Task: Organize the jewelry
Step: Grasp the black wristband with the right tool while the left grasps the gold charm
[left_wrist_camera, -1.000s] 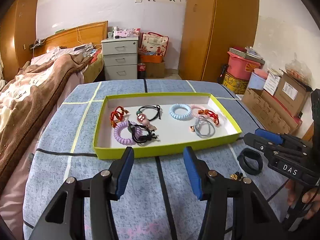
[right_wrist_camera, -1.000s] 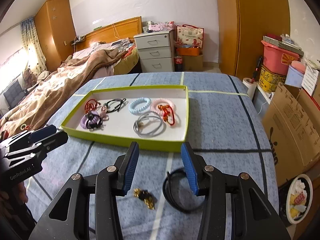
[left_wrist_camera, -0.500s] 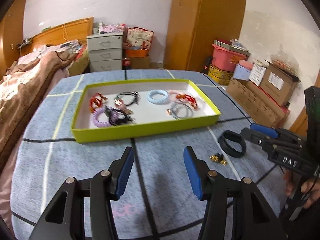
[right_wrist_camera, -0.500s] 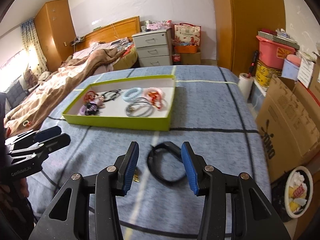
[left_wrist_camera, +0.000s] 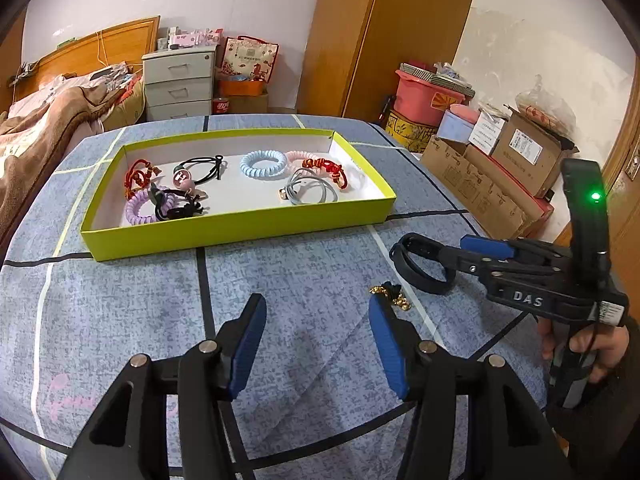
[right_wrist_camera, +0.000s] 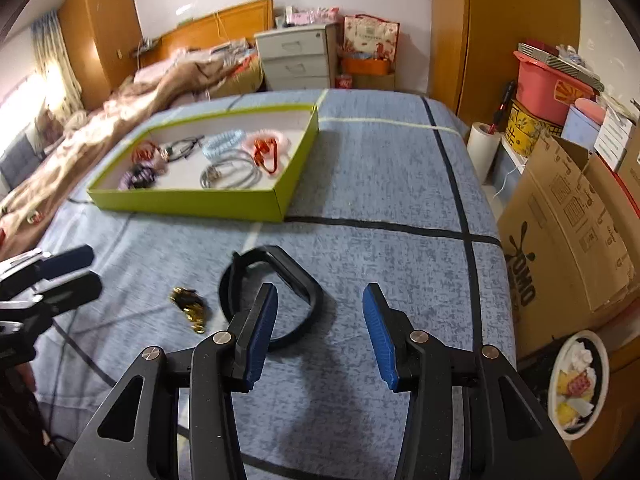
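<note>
A black band (right_wrist_camera: 276, 292) lies flat on the blue-grey checked cloth of the table (right_wrist_camera: 392, 184), with a small gold-coloured trinket (right_wrist_camera: 188, 308) just beside it; blur leaves its exact kind unclear. Both sit well in front of the yellow-green tray (left_wrist_camera: 236, 228), which holds coiled, red, grey and black hair ties. The right claw (right_wrist_camera: 318, 332) hangs over the band with its jaws apart, one pad (right_wrist_camera: 260, 336) above the loop's near edge, gripping nothing. The left claw (left_wrist_camera: 316, 346) hovers near the trinket; its jaws have just been opening and nothing lies between them. A hand (left_wrist_camera: 592, 348) holds the right tool's handle.
</note>
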The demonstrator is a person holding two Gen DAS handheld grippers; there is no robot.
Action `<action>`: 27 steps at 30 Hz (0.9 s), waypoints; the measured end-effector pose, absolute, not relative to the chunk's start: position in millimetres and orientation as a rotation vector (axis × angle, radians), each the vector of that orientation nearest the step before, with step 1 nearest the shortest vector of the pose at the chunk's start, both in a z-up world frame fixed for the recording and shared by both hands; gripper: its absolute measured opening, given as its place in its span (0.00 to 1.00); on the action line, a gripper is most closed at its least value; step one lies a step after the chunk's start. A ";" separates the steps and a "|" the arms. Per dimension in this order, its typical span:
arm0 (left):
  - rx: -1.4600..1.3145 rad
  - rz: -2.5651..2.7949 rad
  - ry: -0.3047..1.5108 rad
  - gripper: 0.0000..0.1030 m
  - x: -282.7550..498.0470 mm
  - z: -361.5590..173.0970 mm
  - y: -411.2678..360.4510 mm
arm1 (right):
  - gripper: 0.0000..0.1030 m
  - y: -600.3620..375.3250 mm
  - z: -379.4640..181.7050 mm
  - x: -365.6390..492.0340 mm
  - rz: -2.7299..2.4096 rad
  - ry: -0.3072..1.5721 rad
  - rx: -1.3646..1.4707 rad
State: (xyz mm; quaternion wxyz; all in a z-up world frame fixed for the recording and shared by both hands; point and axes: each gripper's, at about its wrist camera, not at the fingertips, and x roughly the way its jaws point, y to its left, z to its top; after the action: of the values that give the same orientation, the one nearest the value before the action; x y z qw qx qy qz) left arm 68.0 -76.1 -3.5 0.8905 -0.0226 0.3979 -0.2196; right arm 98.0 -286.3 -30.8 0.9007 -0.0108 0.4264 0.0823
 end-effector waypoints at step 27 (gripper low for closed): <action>-0.039 -0.462 0.868 0.55 71.5 -8.5 -85.3 | 0.15 -301.9 -33.9 94.9 0.114 0.869 0.004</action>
State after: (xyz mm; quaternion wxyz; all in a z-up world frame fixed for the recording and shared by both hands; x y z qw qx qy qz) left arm 71.5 -85.3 -8.5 0.8814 -0.0186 0.4167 -0.2216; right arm 94.9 -301.9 -33.9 0.9054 0.0022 0.4209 0.0551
